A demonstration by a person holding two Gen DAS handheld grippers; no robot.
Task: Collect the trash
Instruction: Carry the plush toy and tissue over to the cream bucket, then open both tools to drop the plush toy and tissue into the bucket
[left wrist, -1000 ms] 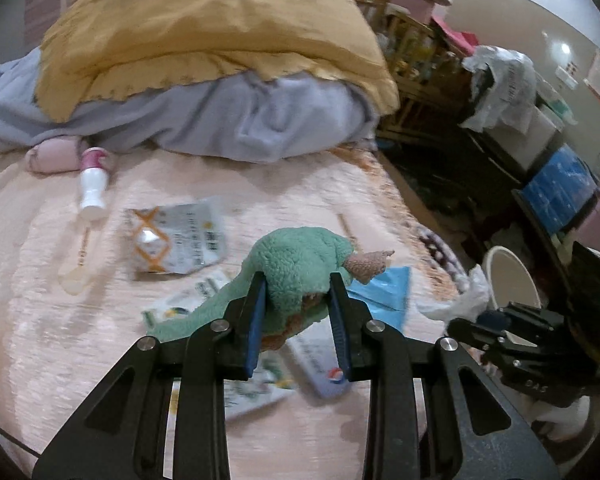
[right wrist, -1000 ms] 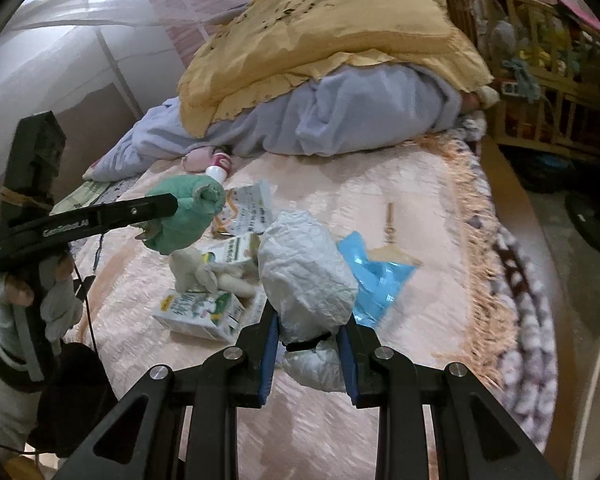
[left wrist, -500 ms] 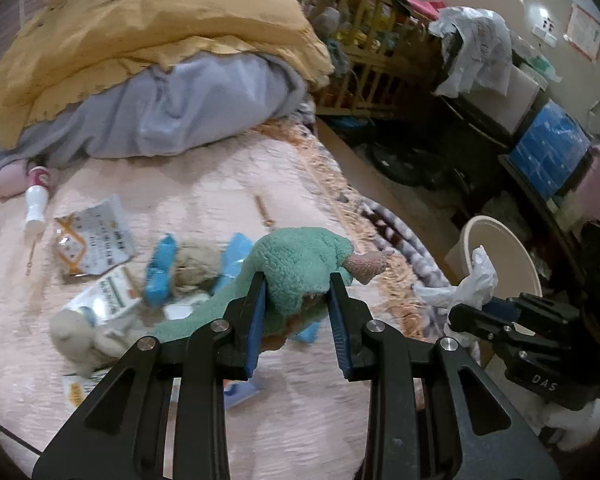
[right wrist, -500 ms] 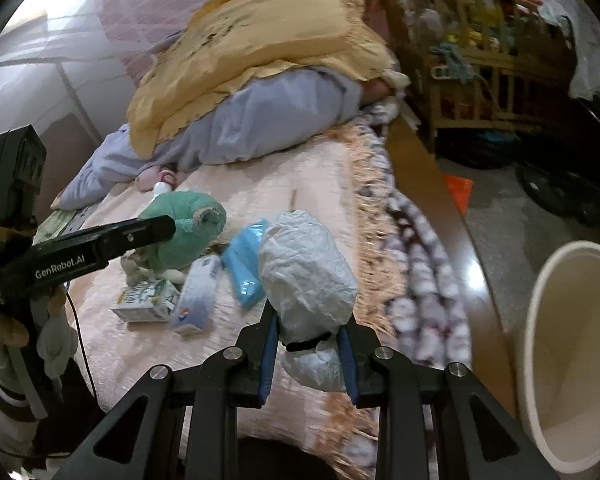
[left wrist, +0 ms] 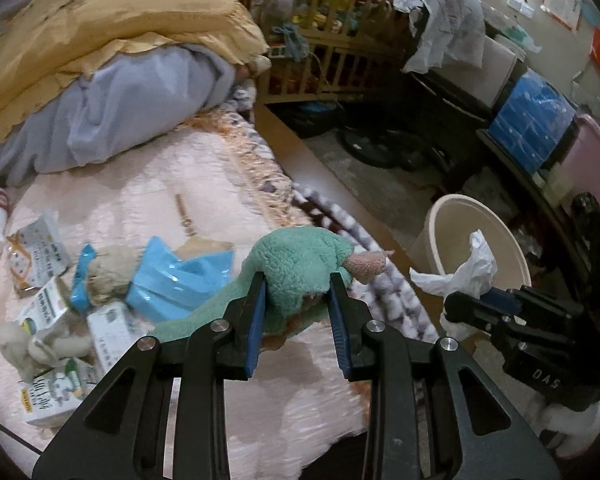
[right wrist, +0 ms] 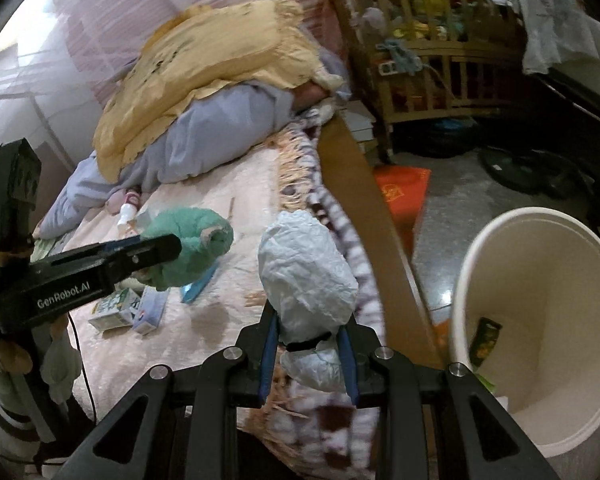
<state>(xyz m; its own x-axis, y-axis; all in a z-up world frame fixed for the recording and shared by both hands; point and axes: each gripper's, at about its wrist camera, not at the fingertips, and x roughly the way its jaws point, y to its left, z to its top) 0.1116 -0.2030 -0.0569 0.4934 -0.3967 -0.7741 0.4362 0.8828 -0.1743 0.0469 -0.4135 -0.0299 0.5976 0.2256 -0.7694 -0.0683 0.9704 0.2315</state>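
My right hand-held gripper [right wrist: 308, 354] clamps a crumpled bag [right wrist: 306, 276], bin [right wrist: 540, 320] at three o'clock; my left hand-held gripper [left wrist: 296, 320] clamps a plush toy [left wrist: 300, 268]. Cartons [left wrist: 48, 384] remain on the bed [left wrist: 140, 184].

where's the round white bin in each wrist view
Left wrist view: the bin stands right of centre, on the floor beyond the bed edge, behind the crumpled white bundle.
Right wrist view: the bin fills the lower right, close up, some trash inside.
Shared landmark: the green plush toy.
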